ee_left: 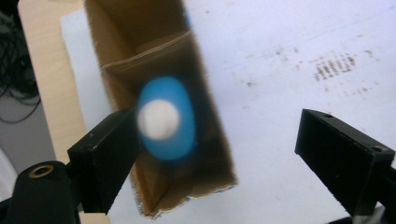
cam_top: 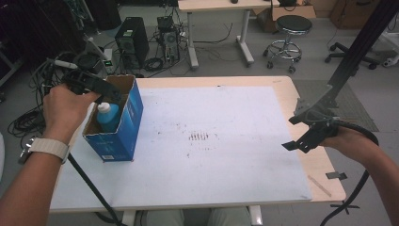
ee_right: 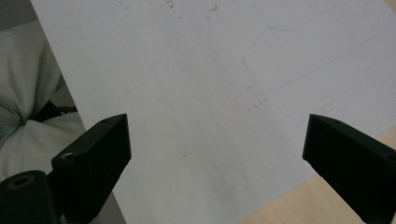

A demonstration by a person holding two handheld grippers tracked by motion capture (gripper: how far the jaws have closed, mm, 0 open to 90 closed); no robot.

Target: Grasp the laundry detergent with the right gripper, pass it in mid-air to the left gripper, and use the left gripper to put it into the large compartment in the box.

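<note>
An open blue cardboard box (cam_top: 123,127) stands on the left side of the table, with a blue bottle with a white cap (cam_top: 107,115) upright inside it. My left gripper (cam_top: 101,92) hovers over the box's open top. In the left gripper view its jaws (ee_left: 219,158) stand wide apart and hold nothing. Beneath them I look down on the bottle (ee_left: 168,119) in the box (ee_left: 140,60), blurred, near the left jaw. My right gripper (cam_top: 294,133) is held above the table's right edge. Its jaws (ee_right: 217,158) are open and empty over the white mat.
A white mat (cam_top: 226,141) with dark smudges covers most of the wooden table (cam_top: 301,94). A black slanted post (cam_top: 357,47) rises at the right. On the floor behind are computer towers (cam_top: 131,40), cables, a stool (cam_top: 291,28) and a second table.
</note>
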